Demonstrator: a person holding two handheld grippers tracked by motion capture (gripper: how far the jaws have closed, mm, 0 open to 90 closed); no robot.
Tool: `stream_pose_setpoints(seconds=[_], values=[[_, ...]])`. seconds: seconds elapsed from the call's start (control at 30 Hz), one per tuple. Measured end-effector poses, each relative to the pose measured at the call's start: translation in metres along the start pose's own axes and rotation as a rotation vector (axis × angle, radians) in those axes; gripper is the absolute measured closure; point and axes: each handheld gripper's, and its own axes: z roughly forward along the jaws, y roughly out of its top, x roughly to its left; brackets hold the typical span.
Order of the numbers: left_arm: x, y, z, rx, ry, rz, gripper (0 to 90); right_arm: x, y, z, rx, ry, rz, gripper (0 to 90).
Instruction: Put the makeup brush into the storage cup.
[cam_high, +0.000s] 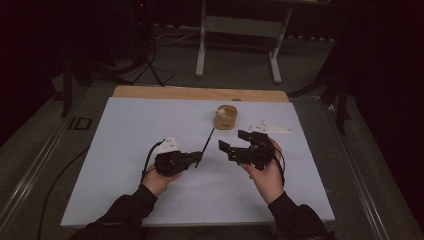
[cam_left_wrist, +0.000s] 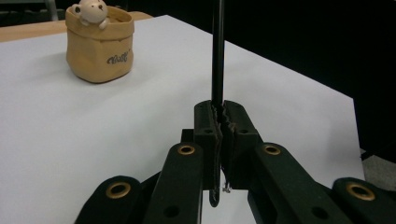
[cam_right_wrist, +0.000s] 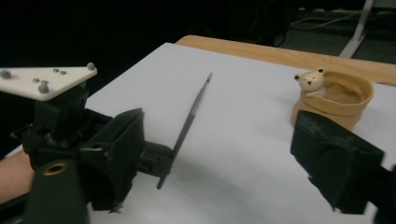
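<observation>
A thin black rod (cam_high: 205, 144) slants up off the white sheet toward a tan pouch-shaped cup (cam_high: 226, 118) that has a small bear figure on its rim. My left gripper (cam_high: 197, 158) is shut on the rod's lower end. In the left gripper view its jaws (cam_left_wrist: 221, 112) pinch the rod (cam_left_wrist: 217, 56), which rises straight ahead, with the cup (cam_left_wrist: 99, 46) at the far left. My right gripper (cam_high: 232, 140) is open just right of the rod, with nothing between its jaws. In the right gripper view (cam_right_wrist: 219, 133) the rod (cam_right_wrist: 189, 121) and the cup (cam_right_wrist: 337, 99) lie beyond the spread jaws.
A white sheet (cam_high: 150, 195) covers the table, and a strip of wood (cam_high: 200, 93) shows along the far edge. Beyond stand a white table frame (cam_high: 202, 45) and dark tripod legs (cam_high: 147, 62) on grey floor. The left gripper's body (cam_right_wrist: 60, 121) shows in the right gripper view.
</observation>
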Motion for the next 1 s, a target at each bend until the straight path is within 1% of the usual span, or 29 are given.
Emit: stream_pose_setpoints(seconds=[0.07,0.1,0.13,0.17,0.23,0.27,0.3,0.33,0.4,0.43,0.5,0.53,0.57,0.6,0.63,0.67,0.7,0.73,0.83,0.93,1.0], values=[[0.000,0.000,0.000,0.003,0.003,-0.001,85.8,0.003,0.001,0.004,0.005,-0.007,-0.001,22.4],[-0.001,0.000,0.001,0.001,0.004,0.001,85.8,0.005,0.002,0.006,0.008,-0.011,-0.001,22.9],[-0.001,0.000,0.001,0.000,0.002,0.000,85.8,0.008,0.003,0.009,0.011,-0.020,0.004,26.2],[-0.001,0.000,0.001,0.006,0.000,0.002,85.8,0.010,0.004,0.010,0.015,-0.022,0.005,27.4],[-0.001,0.000,0.001,0.002,0.002,0.008,85.8,0.012,0.005,0.012,0.015,-0.030,0.005,28.7],[-0.001,0.000,0.001,0.001,-0.002,0.003,85.7,0.018,0.006,0.017,0.016,-0.054,0.018,32.8],[-0.002,0.000,0.001,-0.001,0.002,0.006,85.8,0.019,0.007,0.017,0.016,-0.061,0.021,33.6],[-0.002,0.000,0.001,0.001,0.000,0.002,85.8,0.020,0.007,0.019,0.013,-0.077,0.032,35.7],[-0.001,0.000,0.001,-0.002,0.002,-0.001,85.7,0.022,0.008,0.022,0.016,-0.084,0.059,37.8],[-0.001,0.000,0.001,0.000,0.000,-0.001,85.7,0.023,0.008,0.024,0.016,-0.091,0.078,40.1],[-0.001,0.000,0.001,-0.004,0.001,-0.004,85.7,0.023,0.009,0.028,0.027,-0.088,0.118,40.5],[-0.002,0.000,0.001,-0.002,0.001,-0.002,85.8,0.023,0.009,0.030,0.030,-0.095,0.143,42.2],[-0.002,0.000,0.001,-0.007,0.004,0.000,85.7,0.024,0.009,0.032,0.033,-0.099,0.156,42.9],[-0.002,0.000,0.001,-0.008,0.002,-0.004,85.8,0.025,0.009,0.033,0.032,-0.109,0.166,43.6],[-0.002,0.000,0.001,-0.004,0.000,0.003,85.7,0.026,0.009,0.035,0.028,-0.118,0.176,45.3],[-0.002,0.000,0.001,-0.004,0.000,0.003,85.7,0.026,0.009,0.035,0.028,-0.118,0.176,45.3],[-0.002,0.000,0.001,-0.007,-0.005,-0.002,85.7,0.029,0.009,0.039,0.034,-0.144,0.196,47.6],[-0.002,0.000,0.001,-0.007,-0.005,-0.001,85.7,0.030,0.009,0.041,0.034,-0.145,0.204,49.4],[-0.002,0.000,0.001,-0.016,-0.008,-0.005,85.7,0.033,0.010,0.046,0.041,-0.143,0.218,51.3],[-0.002,0.001,0.000,-0.024,-0.008,-0.005,85.7,0.034,0.010,0.049,0.051,-0.140,0.233,51.5],[-0.002,0.001,0.000,-0.031,-0.017,-0.003,85.7,0.034,0.010,0.052,0.055,-0.142,0.235,51.6]])
